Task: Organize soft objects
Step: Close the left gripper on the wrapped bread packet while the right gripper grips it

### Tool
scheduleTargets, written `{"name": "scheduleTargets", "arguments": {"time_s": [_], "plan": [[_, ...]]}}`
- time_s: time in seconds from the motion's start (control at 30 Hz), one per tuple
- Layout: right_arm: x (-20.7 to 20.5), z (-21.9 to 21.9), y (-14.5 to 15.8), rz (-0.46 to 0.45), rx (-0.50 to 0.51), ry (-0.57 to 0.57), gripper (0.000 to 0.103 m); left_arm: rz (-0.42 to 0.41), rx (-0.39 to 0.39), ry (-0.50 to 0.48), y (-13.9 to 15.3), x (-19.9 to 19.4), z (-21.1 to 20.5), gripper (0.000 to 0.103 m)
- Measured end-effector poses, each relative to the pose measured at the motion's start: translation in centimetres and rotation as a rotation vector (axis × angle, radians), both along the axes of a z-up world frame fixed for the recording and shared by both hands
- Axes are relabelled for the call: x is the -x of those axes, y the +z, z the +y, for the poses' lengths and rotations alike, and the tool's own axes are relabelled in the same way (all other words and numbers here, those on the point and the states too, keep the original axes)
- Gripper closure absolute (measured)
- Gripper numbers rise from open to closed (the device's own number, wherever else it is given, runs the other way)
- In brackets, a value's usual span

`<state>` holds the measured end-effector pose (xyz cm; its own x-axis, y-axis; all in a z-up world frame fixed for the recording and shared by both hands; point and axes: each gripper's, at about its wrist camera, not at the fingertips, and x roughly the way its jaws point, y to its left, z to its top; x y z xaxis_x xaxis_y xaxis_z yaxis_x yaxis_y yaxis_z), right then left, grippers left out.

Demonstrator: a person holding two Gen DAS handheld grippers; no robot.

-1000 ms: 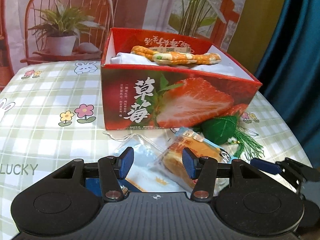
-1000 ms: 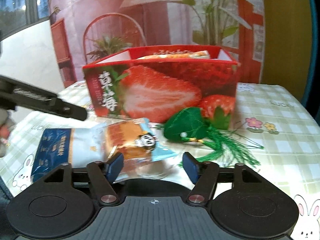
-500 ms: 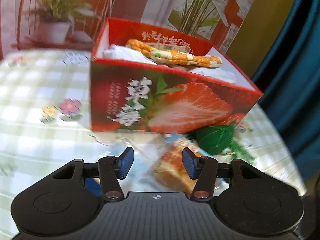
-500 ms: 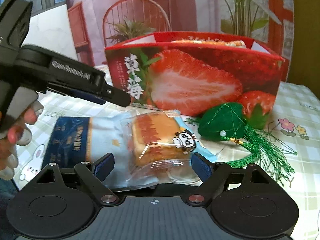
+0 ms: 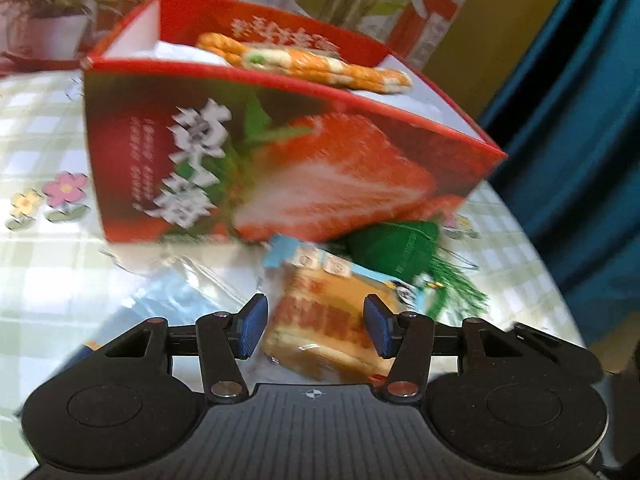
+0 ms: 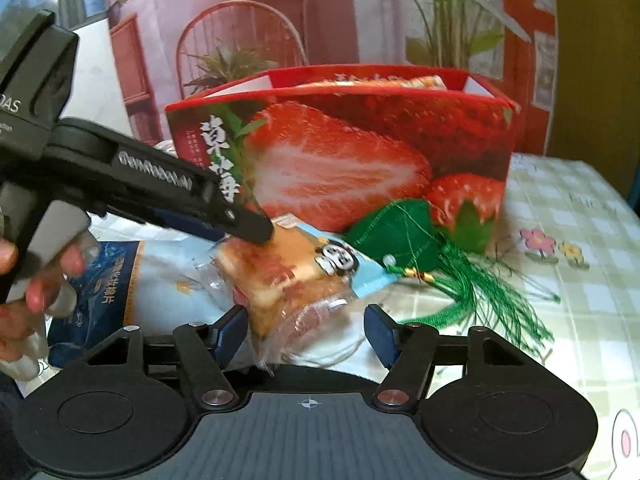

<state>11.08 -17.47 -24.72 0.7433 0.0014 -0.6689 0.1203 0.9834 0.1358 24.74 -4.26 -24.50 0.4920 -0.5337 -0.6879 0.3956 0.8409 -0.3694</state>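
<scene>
A wrapped slice of cake (image 5: 320, 320) (image 6: 280, 268) in clear and light-blue film lies on the checked tablecloth in front of the red strawberry box (image 5: 280, 160) (image 6: 340, 152). My left gripper (image 5: 316, 328) straddles the cake from above, its pads apart from it. In the right wrist view its fingertips (image 6: 252, 228) rest at the cake's top edge. My right gripper (image 6: 306, 334) is closing around the near end of the cake; its left pad is at the film and a gap shows at the right pad. A green tasselled sachet (image 5: 392, 248) (image 6: 396, 236) lies beside the cake.
An orange-and-white knitted toy (image 5: 312, 62) lies on white cloth inside the box. A flat blue packet (image 6: 100, 280) sits under the cake's left side. A person's hand (image 6: 24, 280) holds the left gripper's handle. A blue curtain (image 5: 580, 120) hangs on the right.
My left gripper has come forward and down over the cake, which now sits between its fingers. The right gripper's jaws widened, then narrowed around the cake's near end.
</scene>
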Motion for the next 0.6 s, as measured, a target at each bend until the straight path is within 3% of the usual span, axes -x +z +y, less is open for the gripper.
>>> {"name": "scheduleTargets", "arguments": {"time_s": [0.13,0.2,0.27,0.6], "plan": [[-0.5,0.5,0.1,-0.003,0.011,0.017,0.043,0.013,0.026,-0.027,-0.2,0.7,-0.3,0.054],[-0.5,0.4,0.1,-0.001,0.008,0.017,0.043,0.011,0.029,-0.048,-0.2,1.3,-0.6,0.063],[-0.4,0.3,0.1,-0.008,0.004,0.018,0.048,0.001,0.026,-0.059,-0.1,2.0,-0.8,0.064],[1.8,1.1,0.7,-0.036,-0.007,0.035,0.054,-0.032,0.015,0.000,0.8,5.9,-0.8,0.066]]}}
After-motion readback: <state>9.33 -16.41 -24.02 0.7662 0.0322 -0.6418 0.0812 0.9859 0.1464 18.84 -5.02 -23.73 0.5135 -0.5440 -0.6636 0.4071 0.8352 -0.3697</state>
